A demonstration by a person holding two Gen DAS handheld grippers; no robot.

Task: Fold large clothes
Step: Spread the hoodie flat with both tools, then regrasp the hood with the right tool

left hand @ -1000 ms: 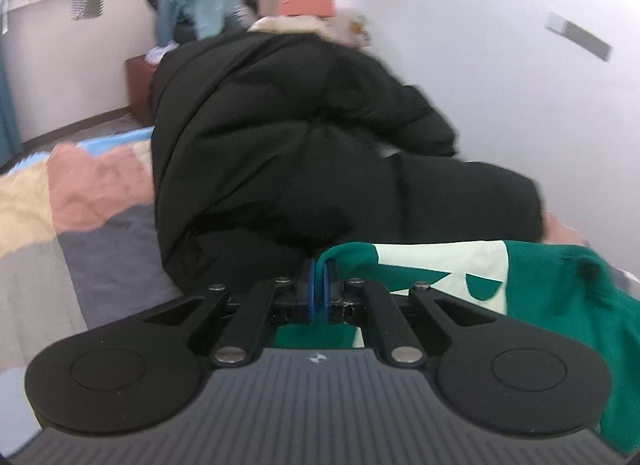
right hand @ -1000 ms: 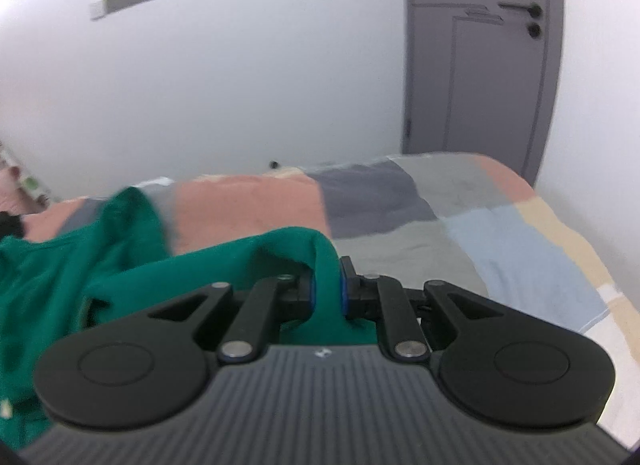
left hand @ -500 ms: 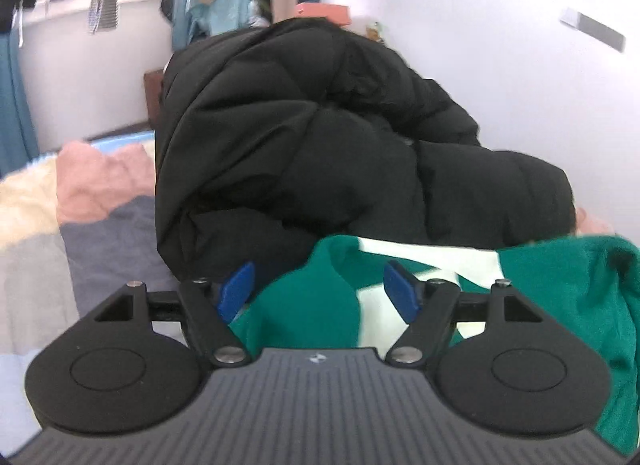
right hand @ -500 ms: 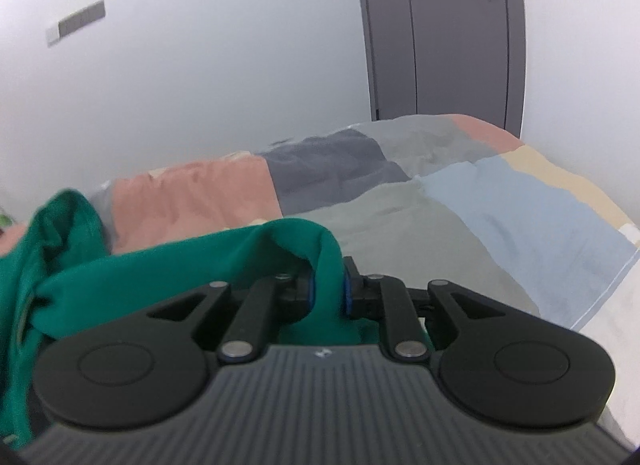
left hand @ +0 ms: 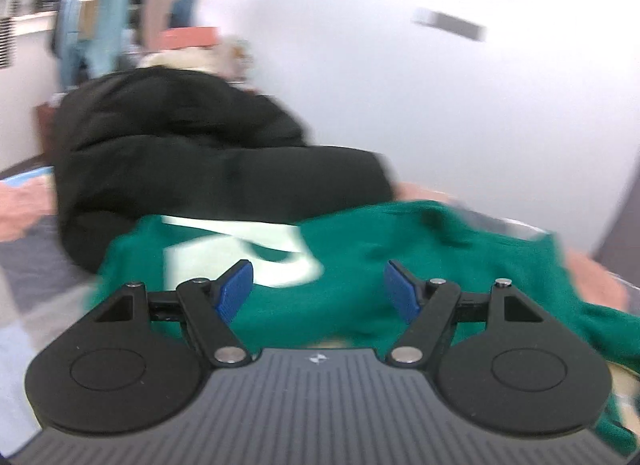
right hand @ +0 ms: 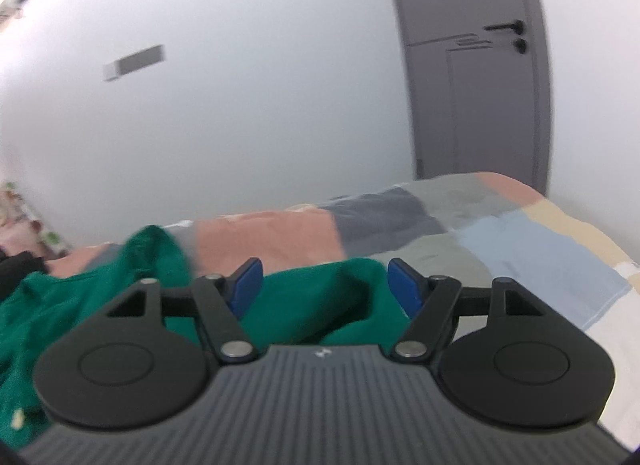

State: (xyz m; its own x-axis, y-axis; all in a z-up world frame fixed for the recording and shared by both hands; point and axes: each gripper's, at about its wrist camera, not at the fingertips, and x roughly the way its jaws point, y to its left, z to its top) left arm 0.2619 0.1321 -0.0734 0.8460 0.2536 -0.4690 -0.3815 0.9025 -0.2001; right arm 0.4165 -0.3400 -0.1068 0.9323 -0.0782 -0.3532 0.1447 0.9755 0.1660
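A green sweater [left hand: 360, 273] with a pale print lies crumpled on the patchwork bedspread [right hand: 520, 241]. In the blurred left wrist view my left gripper [left hand: 318, 287] stands open just above the sweater, its blue pads clear of the cloth. My right gripper [right hand: 324, 285] hangs over the sweater's [right hand: 320, 301] other end. Its jaws are opening, and a hump of green cloth rises between the blue pads without being pressed.
A bulky black puffer jacket [left hand: 192, 161] is heaped on the bed behind the sweater. The white wall [right hand: 240, 105] runs along the far side of the bed. A grey door [right hand: 472, 65] stands at its far end. Hanging clothes [left hand: 104, 5] fill the left background.
Both grippers have let go of the green sweater: the left opened first, the right just now. The left gripper has swung sideways, its view now blurred. The sweater has dropped onto the bed.
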